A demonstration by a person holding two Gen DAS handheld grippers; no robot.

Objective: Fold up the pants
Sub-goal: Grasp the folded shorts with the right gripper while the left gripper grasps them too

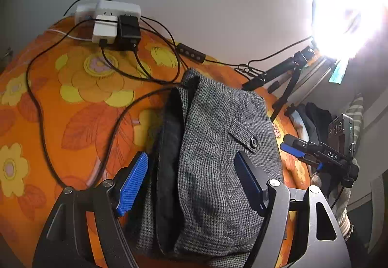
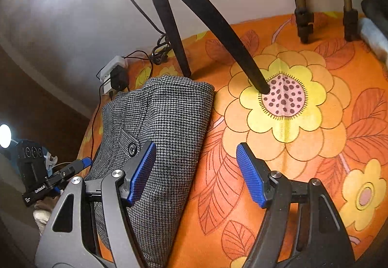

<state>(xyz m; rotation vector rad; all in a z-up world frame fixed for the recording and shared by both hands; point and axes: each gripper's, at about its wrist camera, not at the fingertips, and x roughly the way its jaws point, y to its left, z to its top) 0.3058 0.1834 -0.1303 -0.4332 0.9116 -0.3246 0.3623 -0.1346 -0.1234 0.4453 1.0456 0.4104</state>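
The grey houndstooth pants (image 1: 213, 146) lie folded in a compact bundle on the orange flowered sheet (image 1: 72, 98), a buttoned pocket flap on top. My left gripper (image 1: 191, 185) is open just above the bundle, its blue pads on either side of it. In the right wrist view the pants (image 2: 167, 122) lie to the left. My right gripper (image 2: 196, 171) is open and empty, its left pad over the bundle's right edge, its right pad over bare sheet (image 2: 303, 146). The right gripper also shows in the left wrist view (image 1: 298, 151), beside the pants.
A white power strip with plugged chargers (image 1: 109, 23) and black cables (image 1: 48, 122) lie on the sheet beyond the pants. Black tripod legs (image 2: 218, 25) stand on the sheet right behind the bundle. A bright lamp (image 1: 349, 8) glares at the upper right.
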